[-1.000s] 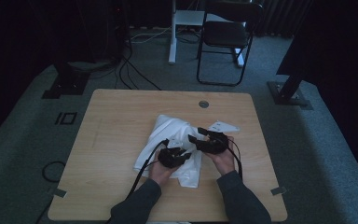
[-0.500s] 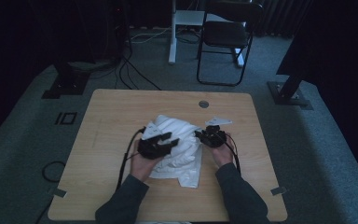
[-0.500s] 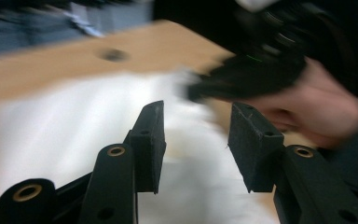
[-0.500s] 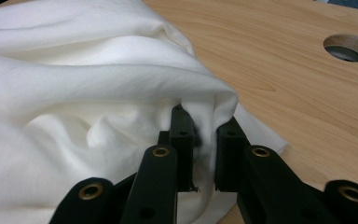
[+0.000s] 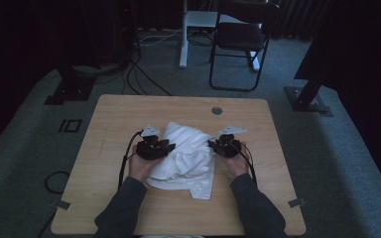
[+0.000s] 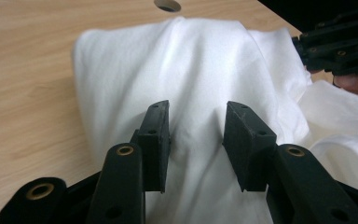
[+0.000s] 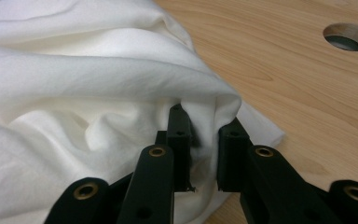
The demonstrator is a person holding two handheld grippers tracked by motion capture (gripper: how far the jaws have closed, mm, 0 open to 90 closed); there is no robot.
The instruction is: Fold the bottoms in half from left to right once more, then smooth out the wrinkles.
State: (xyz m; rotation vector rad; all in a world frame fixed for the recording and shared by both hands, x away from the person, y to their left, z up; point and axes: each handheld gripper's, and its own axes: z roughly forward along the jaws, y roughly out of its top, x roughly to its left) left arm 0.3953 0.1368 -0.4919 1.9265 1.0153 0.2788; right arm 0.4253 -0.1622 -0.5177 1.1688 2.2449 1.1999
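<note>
Left tool point(image 5: 170, 147) now leftward, cloth point(image 5: 186, 156) perhaps lengthwise.

Dark grey sleeves point(image 5: 121, 208) are worn; both black grippers — left point(image 5: 164, 147), right point(image 5: 213, 144) — are fitted with brass-ringed holes, grey plates and trailing black cables.

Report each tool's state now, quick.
Left tool: open, jaws apart over the white cloth, gripping nothing.
Right tool: jaws close around a fold of the white cloth; a firm grip cannot be told.

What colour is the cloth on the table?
White cloth, plain; clearest in the left gripper view.
</note>
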